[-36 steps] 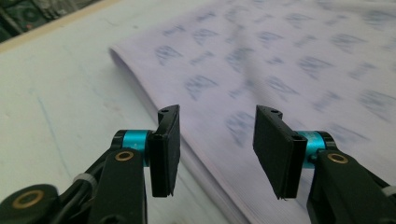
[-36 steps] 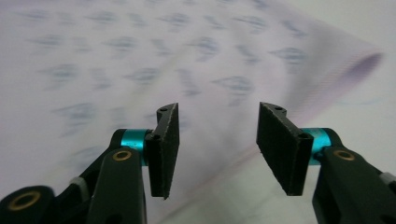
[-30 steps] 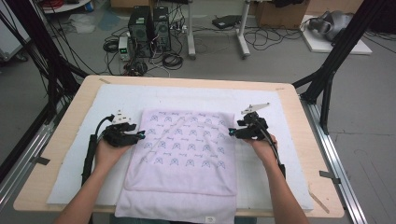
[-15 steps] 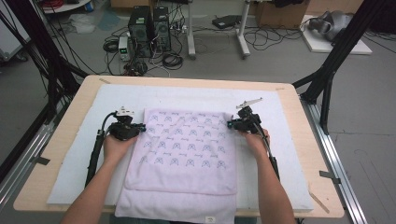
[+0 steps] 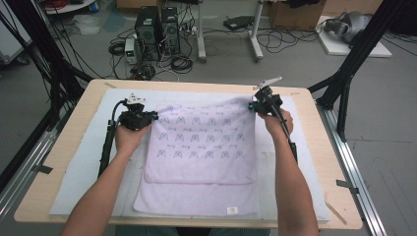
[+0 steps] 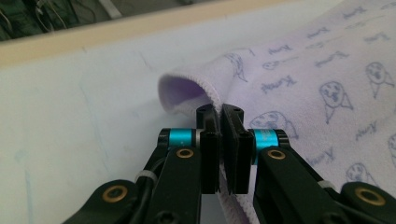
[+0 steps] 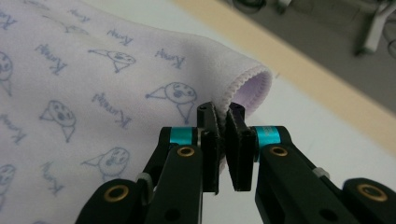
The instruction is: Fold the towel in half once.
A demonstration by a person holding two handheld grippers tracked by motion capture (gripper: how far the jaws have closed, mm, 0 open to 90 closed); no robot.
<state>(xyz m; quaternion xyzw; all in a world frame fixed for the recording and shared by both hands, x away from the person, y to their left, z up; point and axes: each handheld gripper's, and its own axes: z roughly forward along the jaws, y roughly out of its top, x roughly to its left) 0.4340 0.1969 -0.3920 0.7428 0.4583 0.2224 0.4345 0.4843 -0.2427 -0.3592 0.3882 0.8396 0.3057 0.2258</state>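
While both grippers pinch the towel (image 5: 201, 142), its far edge hangs lifted between them above the white mat (image 5: 74, 172) on the tabletop (image 5: 59, 132). The left gripper (image 5: 153, 116) has just closed its fingers (image 6: 210, 140) on the towel's far left corner, and the hem runs down between the pads in the left gripper view. The right gripper (image 5: 252, 104) has likewise just closed on the far right corner, its fingers (image 7: 209, 140) clamping the stitched edge where the cloth curls over. The towel is pale lilac with small blue face drawings and script. Its raised part is folded back toward the person, and a lower layer lies flat on the mat near the front edge, with a small label (image 5: 231, 210) at its hem. A hand (image 5: 129, 140) holds each gripper.
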